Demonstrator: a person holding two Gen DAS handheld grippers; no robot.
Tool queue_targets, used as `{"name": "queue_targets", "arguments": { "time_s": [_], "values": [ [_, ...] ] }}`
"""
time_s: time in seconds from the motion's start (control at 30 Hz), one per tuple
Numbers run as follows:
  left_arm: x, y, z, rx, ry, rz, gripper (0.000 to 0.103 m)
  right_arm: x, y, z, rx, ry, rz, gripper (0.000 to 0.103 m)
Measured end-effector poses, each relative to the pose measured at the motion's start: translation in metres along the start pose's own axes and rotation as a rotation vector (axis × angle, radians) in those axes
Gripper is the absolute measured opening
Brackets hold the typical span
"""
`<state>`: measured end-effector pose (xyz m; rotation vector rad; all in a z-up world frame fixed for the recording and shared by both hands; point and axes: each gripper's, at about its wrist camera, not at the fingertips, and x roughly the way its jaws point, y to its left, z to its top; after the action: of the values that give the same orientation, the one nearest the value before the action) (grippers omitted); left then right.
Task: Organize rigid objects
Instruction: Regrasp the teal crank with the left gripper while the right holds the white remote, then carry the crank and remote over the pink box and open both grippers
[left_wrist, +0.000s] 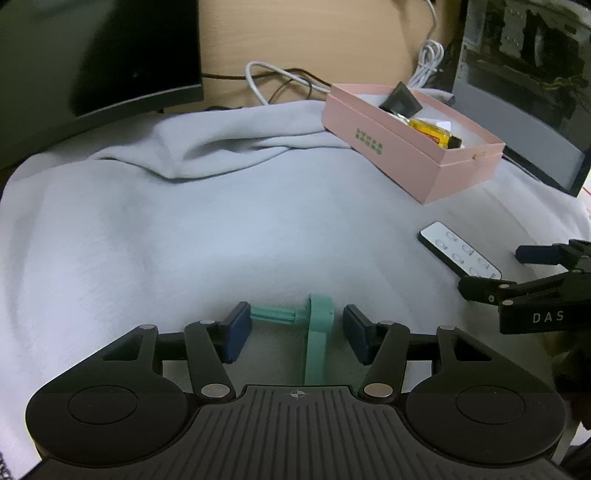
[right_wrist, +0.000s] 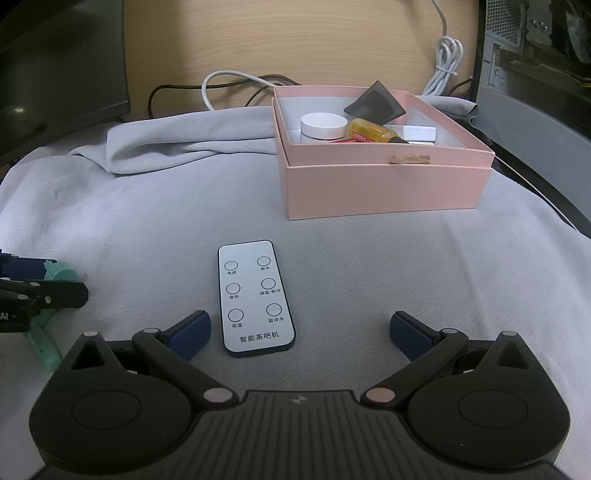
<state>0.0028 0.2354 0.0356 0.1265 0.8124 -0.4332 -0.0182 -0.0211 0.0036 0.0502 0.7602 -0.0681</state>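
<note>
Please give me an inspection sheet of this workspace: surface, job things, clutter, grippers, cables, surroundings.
Surface: wrinkled grey cloth, bunched at the far edge.
Job things: white remote control and mint-green plastic clamp lie loose on the cloth; pink box holds a white jar, yellow bottle, black piece and white block.
Clutter: nothing seen.
Grippers: left gripper open around the clamp; right gripper open, remote near its left finger.
Cables: white cable and black cable behind the cloth.
Surroundings: wooden wall, dark monitor, computer case.
</note>
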Motion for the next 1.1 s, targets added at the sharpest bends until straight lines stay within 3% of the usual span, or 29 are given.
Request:
{"name": "queue_targets", "arguments": {
  "time_s": [0.13, 0.2, 0.3, 0.37, 0.47, 0.53, 0.6, 0.7, 0.87, 1.0, 1.1],
  "values": [
    [-0.001, 0.009, 0.001, -0.1, -0.013, -0.02, 0.06, 0.0, 0.0, 0.0, 0.0, 0.001, -0.001, 0.103],
    [-0.001, 0.008, 0.001, -0.091, -0.013, -0.019, 0.059, 0.001, 0.0, 0.001, -0.008, 0.007, 0.0, 0.103],
    [-0.001, 0.004, 0.0, -0.024, -0.021, 0.017, 0.049, 0.003, 0.003, 0.007, -0.052, 0.028, 0.009, 0.102],
    [-0.002, 0.006, -0.001, -0.027, -0.026, 0.007, 0.049, 0.004, 0.009, 0.012, -0.112, 0.02, 0.019, 0.096],
    [-0.003, 0.01, -0.001, -0.036, -0.023, 0.001, 0.049, 0.006, 0.016, 0.021, -0.172, 0.033, 0.075, 0.077],
    [-0.006, 0.008, -0.001, -0.03, -0.015, 0.003, 0.049, 0.006, 0.015, 0.028, -0.162, 0.077, 0.139, 0.052],
    [-0.009, 0.002, -0.001, -0.009, 0.0, -0.011, 0.049, 0.004, 0.014, 0.034, -0.168, 0.115, 0.151, 0.039],
    [-0.018, -0.016, -0.003, 0.035, 0.027, -0.07, 0.049, -0.008, 0.007, 0.037, -0.162, 0.155, 0.173, 0.038],
    [-0.028, -0.05, 0.007, 0.073, 0.044, -0.175, 0.049, -0.053, -0.015, 0.033, -0.153, 0.127, 0.177, 0.038],
    [-0.037, -0.072, 0.053, 0.117, -0.062, -0.213, 0.049, -0.085, -0.042, 0.039, -0.142, 0.051, 0.134, 0.038],
    [-0.043, -0.083, 0.105, 0.133, -0.169, -0.233, 0.049, -0.103, -0.06, 0.044, -0.127, -0.016, 0.103, 0.038]
  ]
}}
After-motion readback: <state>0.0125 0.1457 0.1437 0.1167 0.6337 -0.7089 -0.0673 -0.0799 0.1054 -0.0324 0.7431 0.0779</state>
